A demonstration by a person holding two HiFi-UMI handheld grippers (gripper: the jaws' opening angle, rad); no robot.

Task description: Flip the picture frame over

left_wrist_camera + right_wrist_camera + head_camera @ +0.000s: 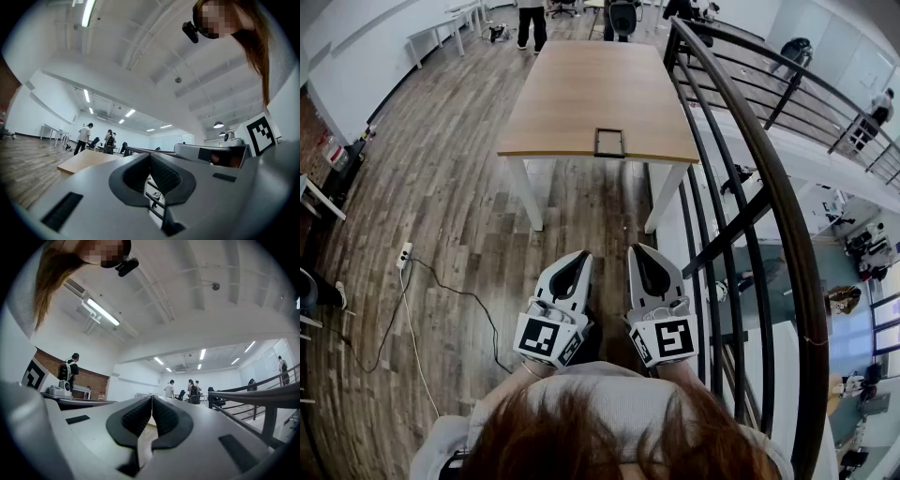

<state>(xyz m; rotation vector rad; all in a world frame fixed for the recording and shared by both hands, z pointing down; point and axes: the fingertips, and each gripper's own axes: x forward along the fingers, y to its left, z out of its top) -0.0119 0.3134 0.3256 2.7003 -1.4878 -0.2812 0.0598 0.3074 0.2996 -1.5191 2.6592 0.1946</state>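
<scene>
At the far left of the head view a white power strip [404,255] lies on the wooden floor [441,187], its cable trailing toward the person; further in, the left gripper [583,254] is held close to the person's chest and well short of the table [581,94]; in the left gripper view its ribbed pads [164,176] meet at the tips, so the left gripper [150,157] is clenched with nothing between them, and the table's [84,161] wooden top shows beyond, off to the left.

In the middle of the head view stands the table, white-legged, and the picture frame [609,142], dark and rectangular, lies flat at its near edge, a little right of centre; neither gripper touches it.

Just beside the left one, the right gripper [638,248] is held the same way; in the right gripper view the right gripper [152,399] is pressed closed and empty, pointing down the room toward several people standing far off.

At the right a dark curved railing [769,187] runs alongside the table, with a lower floor visible through its bars.
</scene>
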